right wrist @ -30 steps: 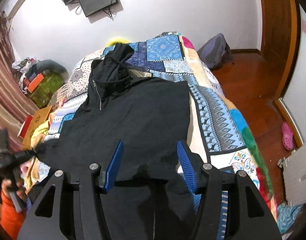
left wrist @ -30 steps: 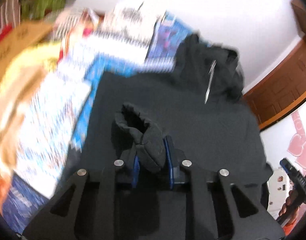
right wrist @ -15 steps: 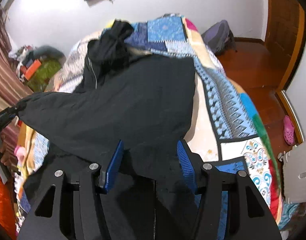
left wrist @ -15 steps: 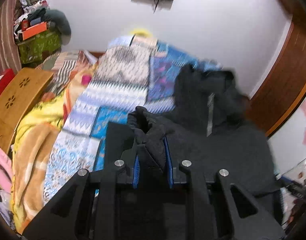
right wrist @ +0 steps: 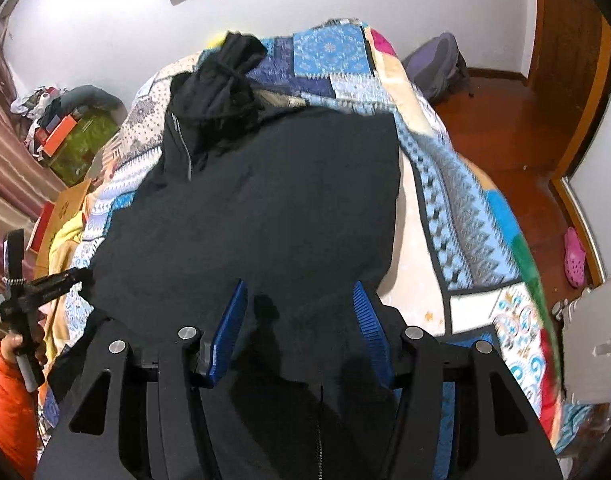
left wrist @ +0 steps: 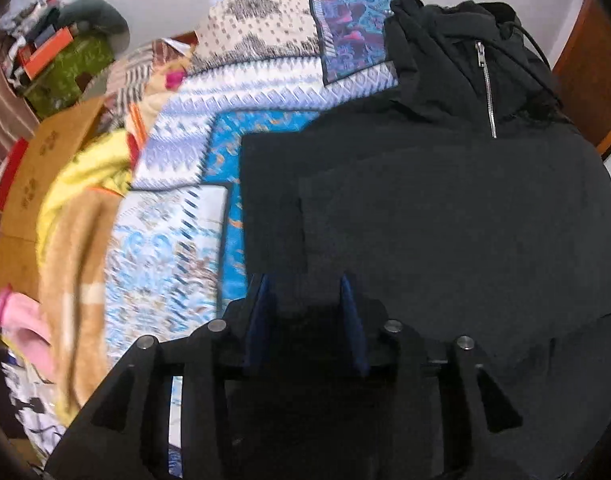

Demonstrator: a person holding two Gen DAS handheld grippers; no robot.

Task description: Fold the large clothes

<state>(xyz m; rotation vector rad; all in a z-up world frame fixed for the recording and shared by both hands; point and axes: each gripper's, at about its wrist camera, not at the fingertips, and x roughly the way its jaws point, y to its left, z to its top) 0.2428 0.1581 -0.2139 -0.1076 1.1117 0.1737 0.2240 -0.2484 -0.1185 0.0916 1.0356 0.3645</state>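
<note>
Overall, a black zip hoodie [left wrist: 445,208] is laid flat on the patchwork-quilted bed [left wrist: 177,216]. Left gripper [left wrist: 305,300] fingers are parted, fabric between them unpinched. Only the right view shows the right gripper [right wrist: 299,312] spread wide and a pink clog [right wrist: 575,258] on the floor.

The left tongs [left wrist: 305,308], which pinched the black sleeve a second ago, have spread apart, and that sleeve [left wrist: 273,200] now lies flat across the hoodie [right wrist: 265,208] ahead of them.
</note>
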